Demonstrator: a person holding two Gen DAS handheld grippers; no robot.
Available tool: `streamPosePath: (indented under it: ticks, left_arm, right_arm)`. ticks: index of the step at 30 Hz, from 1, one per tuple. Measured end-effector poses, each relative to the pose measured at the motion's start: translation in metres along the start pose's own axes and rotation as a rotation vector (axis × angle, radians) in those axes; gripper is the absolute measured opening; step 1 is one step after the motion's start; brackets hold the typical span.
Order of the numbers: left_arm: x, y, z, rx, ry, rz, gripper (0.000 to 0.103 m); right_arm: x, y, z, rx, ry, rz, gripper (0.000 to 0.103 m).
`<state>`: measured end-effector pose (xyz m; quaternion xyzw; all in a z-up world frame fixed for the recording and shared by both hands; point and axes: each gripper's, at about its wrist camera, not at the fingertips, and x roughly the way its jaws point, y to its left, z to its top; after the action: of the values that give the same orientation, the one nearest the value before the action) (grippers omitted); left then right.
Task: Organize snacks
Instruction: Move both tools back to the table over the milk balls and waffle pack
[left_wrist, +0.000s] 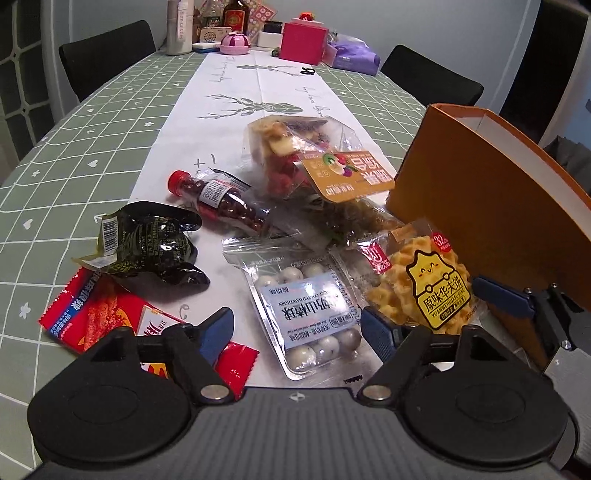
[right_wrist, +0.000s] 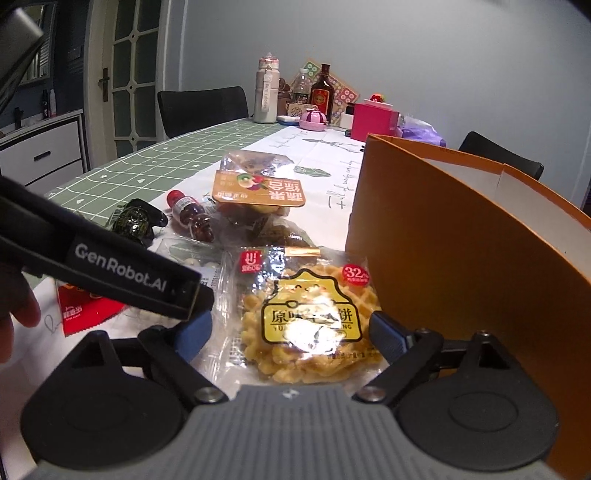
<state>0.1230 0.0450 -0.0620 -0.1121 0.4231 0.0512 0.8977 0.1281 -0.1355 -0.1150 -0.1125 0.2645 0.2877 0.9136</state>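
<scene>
Snacks lie on the white table runner beside an open orange box (left_wrist: 491, 192) (right_wrist: 461, 236). My left gripper (left_wrist: 297, 328) is open over a clear pack of white coated balls (left_wrist: 310, 314). My right gripper (right_wrist: 291, 332) is open around a waffle pack (right_wrist: 306, 317) with a yellow label; the pack also shows in the left wrist view (left_wrist: 424, 284). Further off lie a red-capped bottle of red candies (left_wrist: 218, 201) (right_wrist: 192, 216), a mixed fruit bag (left_wrist: 314, 158) (right_wrist: 255, 184), a dark green packet (left_wrist: 147, 243) (right_wrist: 136, 218) and a red packet (left_wrist: 107, 314) (right_wrist: 85, 306).
The left gripper's black body (right_wrist: 110, 266) crosses the right wrist view at left. Bottles, a pink box (left_wrist: 303, 40) (right_wrist: 373, 120) and a purple bag (left_wrist: 354, 55) stand at the table's far end. Black chairs (left_wrist: 107, 51) (left_wrist: 432, 74) flank the green checked tablecloth (left_wrist: 92, 122).
</scene>
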Motion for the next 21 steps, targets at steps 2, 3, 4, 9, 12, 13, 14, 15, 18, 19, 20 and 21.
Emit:
streamPosePath:
  ticks: [2, 3, 4, 9, 12, 13, 14, 15, 18, 19, 20, 21]
  left_arm:
    - [0.001, -0.002, -0.001, 0.011, 0.0, -0.012, 0.094]
    - [0.001, -0.003, -0.002, 0.015, 0.004, -0.02, 0.094]
    - [0.002, -0.003, -0.002, 0.022, 0.018, -0.029, 0.094]
    - [-0.002, -0.004, -0.003, 0.047, 0.054, -0.033, 0.084]
    - [-0.008, -0.002, -0.004, 0.065, 0.081, -0.024, 0.076]
    - [-0.01, -0.002, -0.004, 0.078, 0.09, -0.014, 0.076]
    - [-0.012, -0.001, -0.004, 0.089, 0.1, -0.005, 0.075]
    - [-0.013, -0.001, -0.004, 0.099, 0.112, -0.001, 0.075]
    - [-0.018, -0.004, -0.007, 0.155, 0.156, -0.002, 0.076]
    - [-0.02, -0.005, -0.008, 0.177, 0.167, -0.002, 0.077]
    - [-0.021, -0.005, -0.009, 0.191, 0.175, -0.003, 0.077]
    - [-0.022, -0.004, -0.011, 0.196, 0.179, -0.003, 0.078]
  right_arm:
    - [0.0, -0.004, 0.0, 0.018, 0.018, -0.011, 0.089]
    - [-0.002, -0.004, -0.001, 0.019, 0.017, -0.015, 0.084]
    - [-0.005, -0.004, -0.002, 0.018, 0.014, -0.029, 0.079]
    - [-0.016, -0.002, -0.007, 0.016, 0.003, -0.026, 0.064]
    - [-0.025, 0.004, -0.007, -0.009, 0.002, -0.018, 0.056]
    - [-0.027, 0.006, -0.008, -0.013, 0.004, -0.008, 0.056]
    - [-0.03, 0.007, -0.01, -0.013, 0.006, 0.006, 0.055]
    - [-0.033, 0.009, -0.011, -0.019, 0.007, 0.015, 0.055]
    - [-0.042, 0.016, -0.015, -0.051, 0.018, 0.011, 0.055]
    - [-0.044, 0.016, -0.016, -0.05, 0.023, 0.012, 0.055]
    - [-0.047, 0.016, -0.017, -0.044, 0.029, 0.013, 0.055]
    - [-0.05, 0.015, -0.017, -0.039, 0.034, 0.01, 0.055]
